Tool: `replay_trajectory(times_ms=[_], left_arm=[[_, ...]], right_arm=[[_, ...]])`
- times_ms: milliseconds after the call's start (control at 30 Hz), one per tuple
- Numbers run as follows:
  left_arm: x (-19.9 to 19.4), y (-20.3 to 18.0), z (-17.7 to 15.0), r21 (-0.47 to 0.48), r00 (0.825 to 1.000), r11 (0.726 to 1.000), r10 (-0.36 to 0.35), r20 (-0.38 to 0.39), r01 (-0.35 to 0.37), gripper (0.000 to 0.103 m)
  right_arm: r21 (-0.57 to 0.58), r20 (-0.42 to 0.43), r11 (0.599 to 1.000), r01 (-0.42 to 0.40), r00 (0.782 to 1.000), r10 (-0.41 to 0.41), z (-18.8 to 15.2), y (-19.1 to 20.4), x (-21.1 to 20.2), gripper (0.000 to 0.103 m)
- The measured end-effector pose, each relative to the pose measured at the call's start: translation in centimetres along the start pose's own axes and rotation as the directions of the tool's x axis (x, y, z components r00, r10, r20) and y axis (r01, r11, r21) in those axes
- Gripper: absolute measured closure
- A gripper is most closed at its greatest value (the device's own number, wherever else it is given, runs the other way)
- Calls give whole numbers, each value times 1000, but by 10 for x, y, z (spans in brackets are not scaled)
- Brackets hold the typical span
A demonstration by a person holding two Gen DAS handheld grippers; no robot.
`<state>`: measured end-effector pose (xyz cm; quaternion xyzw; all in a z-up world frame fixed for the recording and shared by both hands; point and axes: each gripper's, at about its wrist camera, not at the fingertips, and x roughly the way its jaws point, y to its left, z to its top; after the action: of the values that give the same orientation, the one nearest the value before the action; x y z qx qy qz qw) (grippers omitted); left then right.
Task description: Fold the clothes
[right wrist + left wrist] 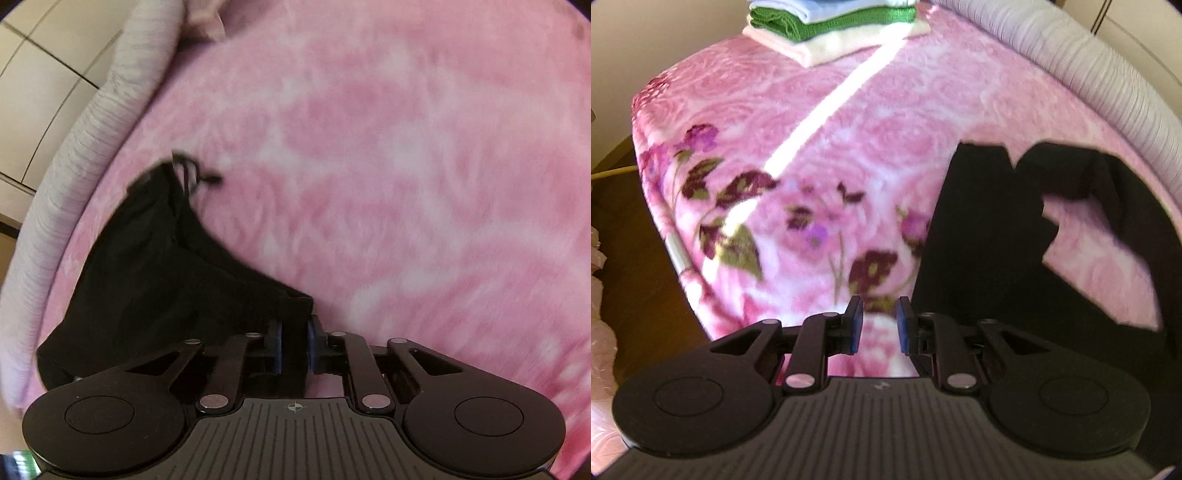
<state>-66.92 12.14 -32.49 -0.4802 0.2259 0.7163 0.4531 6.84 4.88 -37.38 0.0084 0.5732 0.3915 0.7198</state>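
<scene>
A black garment [990, 236] lies crumpled on the pink floral blanket [820, 155], to the right of my left gripper [880, 321]. That gripper hovers just above the blanket, open, with only pink fabric showing between its blue pads. In the right wrist view the same black garment [155, 266] stretches away to the left, a drawstring at its far end. My right gripper [294, 334] is shut on the garment's near corner, and dark cloth fills the gap between its pads.
A stack of folded clothes [831, 26], green, light blue and cream, sits at the far end of the bed. A grey ribbed cushion [1108, 81] runs along the bed's right edge. Wooden floor [631, 266] lies off the left edge.
</scene>
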Motion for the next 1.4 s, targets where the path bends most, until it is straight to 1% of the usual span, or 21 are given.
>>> replay_trajectory(times_ms=[133,233,367,467,533,633,733,767,867,900,933,1067,1100,1133,1167,1200,1267,1300,1333,1367,1400], left_arm=[[16,-4,14,-10,999,999,-47,6,47,81],[38,-10,17,-89,995,991,-104,-7,103,79],[68,-16,19,-210,983,961,-185,-17,177,76],[86,-22,23,-282,971,933,-238,-11,225,78],[86,-27,31,-279,968,929,-251,9,244,103],[83,-40,44,-242,959,929,-280,37,280,103],[68,-78,65,-73,938,935,-344,48,347,103],[64,-86,68,-38,936,935,-350,44,352,103],[53,-92,69,-10,944,945,-328,26,328,89],[51,-84,66,-38,950,950,-310,27,311,75],[49,-76,62,-67,956,954,-293,26,294,66],[71,-47,51,-170,978,966,-204,-48,194,66],[80,-44,51,-190,978,965,-198,-69,182,69],[90,-43,51,-207,976,961,-202,-83,181,78],[97,-46,51,-214,975,960,-204,-92,181,92],[99,-53,53,-201,976,963,-199,-88,178,102],[94,-76,56,-119,981,977,-185,-57,177,102],[87,-97,55,-10,983,984,-178,-34,178,102],[79,-119,51,115,985,978,-173,-19,174,100],[72,-142,45,245,983,952,-184,-21,184,96],[65,-161,38,349,977,913,-211,-39,211,81]], right_arm=[[-5,82,997,81,993,-81,25,-10,-19,92],[34,122,981,193,973,-196,34,-27,-20,92],[127,96,953,274,953,-287,30,-45,-10,92],[97,104,951,295,947,-304,24,-39,-8,91],[71,101,949,308,944,-314,24,-35,-10,91],[65,91,951,304,947,-309,27,-38,-10,91],[52,84,949,312,945,-316,26,-35,-11,91],[51,82,947,318,943,-321,25,-34,-10,91],[86,78,944,319,942,-326,22,-35,-8,90],[97,77,944,317,943,-324,22,-36,-8,90],[107,75,943,314,944,-322,21,-37,-8,90],[127,73,944,303,947,-314,19,-42,-8,87],[127,75,944,304,946,-314,18,-42,-8,87],[126,76,944,304,946,-315,17,-42,-8,87],[127,77,944,305,946,-315,17,-42,-8,87],[124,76,944,307,945,-317,17,-41,-7,87],[114,75,943,313,944,-322,17,-40,-7,87],[111,75,942,316,943,-325,17,-40,-6,87],[108,75,942,319,942,-328,17,-39,-5,87],[105,74,941,322,941,-330,17,-39,-5,87],[102,74,940,325,940,-333,17,-38,-4,87]])
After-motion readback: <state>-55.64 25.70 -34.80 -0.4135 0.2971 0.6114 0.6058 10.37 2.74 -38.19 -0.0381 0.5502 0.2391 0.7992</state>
